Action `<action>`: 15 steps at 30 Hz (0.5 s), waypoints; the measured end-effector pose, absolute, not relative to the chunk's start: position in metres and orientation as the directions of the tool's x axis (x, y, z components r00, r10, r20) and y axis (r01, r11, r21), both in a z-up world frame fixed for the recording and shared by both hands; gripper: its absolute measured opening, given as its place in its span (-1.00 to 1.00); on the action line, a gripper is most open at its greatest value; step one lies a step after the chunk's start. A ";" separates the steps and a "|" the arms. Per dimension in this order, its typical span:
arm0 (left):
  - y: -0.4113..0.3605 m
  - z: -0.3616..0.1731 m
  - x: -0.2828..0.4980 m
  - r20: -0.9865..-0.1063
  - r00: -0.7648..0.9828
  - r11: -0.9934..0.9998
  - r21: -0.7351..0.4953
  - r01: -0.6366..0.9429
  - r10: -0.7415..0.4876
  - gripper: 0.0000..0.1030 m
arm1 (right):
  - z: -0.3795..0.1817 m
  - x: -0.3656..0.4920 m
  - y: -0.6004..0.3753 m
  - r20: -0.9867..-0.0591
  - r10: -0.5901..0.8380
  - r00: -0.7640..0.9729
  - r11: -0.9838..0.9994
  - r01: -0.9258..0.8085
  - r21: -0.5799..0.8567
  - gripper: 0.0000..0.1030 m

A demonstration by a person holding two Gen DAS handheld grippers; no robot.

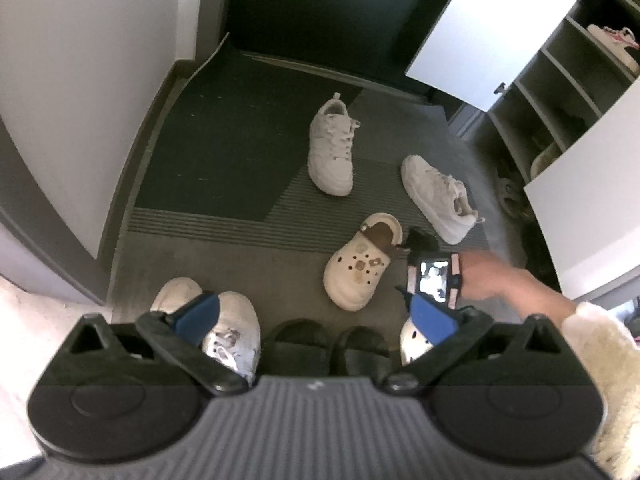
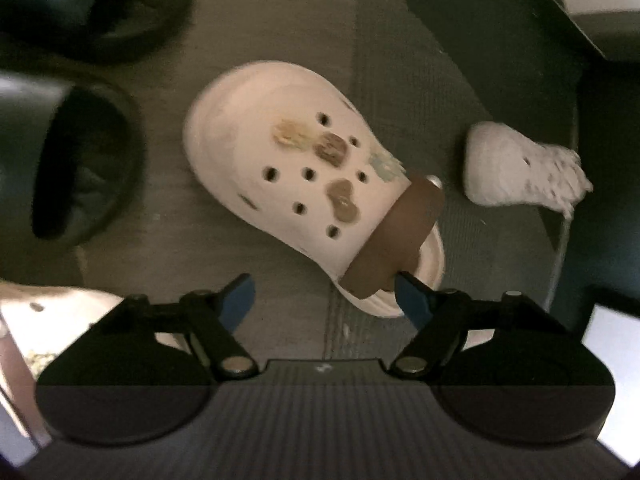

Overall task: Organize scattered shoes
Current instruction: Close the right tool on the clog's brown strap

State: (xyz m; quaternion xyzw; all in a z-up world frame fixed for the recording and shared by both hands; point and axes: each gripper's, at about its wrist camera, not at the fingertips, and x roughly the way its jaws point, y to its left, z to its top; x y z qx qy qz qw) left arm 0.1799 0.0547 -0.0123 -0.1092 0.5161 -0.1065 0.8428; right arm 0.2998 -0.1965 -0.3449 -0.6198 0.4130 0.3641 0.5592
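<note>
A cream clog with a brown heel strap and charms lies on the grey mat. My right gripper hangs just over its heel, jaws open. The right fingertip sits at the strap and heel rim, while the left fingertip is over bare mat. In the left wrist view the same clog lies mid-floor with the right gripper at its heel. My left gripper is open and empty above a pair of black slippers. Two white sneakers lie further off.
An open shoe cabinet with shelves stands at the right, holding a pink and white sneaker. A worn white shoe and a second clog lie under my left gripper. A dark door is behind, and a wall at left.
</note>
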 end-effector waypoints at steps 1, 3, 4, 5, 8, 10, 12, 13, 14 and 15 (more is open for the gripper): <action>0.053 -0.011 0.180 -0.846 0.442 0.952 -0.298 0.071 -0.298 0.99 | -0.343 0.299 -0.196 -0.921 -0.093 0.378 -0.013 -0.926 -0.378 0.52; 0.050 -0.009 0.178 -0.843 0.441 0.949 -0.306 0.077 -0.307 0.99 | -0.337 0.298 -0.195 -0.935 -0.064 0.350 0.045 -0.934 -0.353 0.43; 0.049 -0.007 0.176 -0.840 0.440 0.946 -0.315 0.082 -0.318 0.99 | -0.332 0.296 -0.195 -0.950 -0.029 0.312 0.061 -0.948 -0.313 0.43; 0.047 -0.005 0.174 -0.836 0.440 0.942 -0.325 0.087 -0.329 0.99 | -0.328 0.292 -0.194 -0.962 0.015 0.273 0.064 -0.960 -0.271 0.43; 0.045 0.000 0.168 -0.828 0.435 0.932 -0.349 0.095 -0.354 0.99 | -0.326 0.278 -0.189 -0.958 0.044 0.282 0.016 -0.959 -0.282 0.44; 0.044 0.002 0.163 -0.824 0.431 0.927 -0.363 0.099 -0.369 0.99 | -0.326 0.278 -0.190 -0.948 0.031 0.316 0.018 -0.949 -0.316 0.45; 0.043 0.003 0.160 -0.823 0.430 0.925 -0.367 0.099 -0.372 0.99 | -0.329 0.281 -0.193 -0.927 -0.008 0.376 0.018 -0.926 -0.376 0.45; 0.043 0.002 0.158 -0.824 0.430 0.926 -0.365 0.097 -0.369 0.99 | -0.333 0.283 -0.194 -0.916 -0.027 0.400 0.004 -0.917 -0.400 0.45; 0.044 0.001 0.158 -0.827 0.429 0.928 -0.360 0.093 -0.364 0.99 | -0.336 0.285 -0.196 -0.905 -0.047 0.423 -0.009 -0.906 -0.423 0.45; 0.044 0.001 0.159 -0.829 0.427 0.930 -0.358 0.087 -0.360 0.99 | -0.339 0.286 -0.197 -0.896 -0.061 0.440 -0.029 -0.898 -0.440 0.45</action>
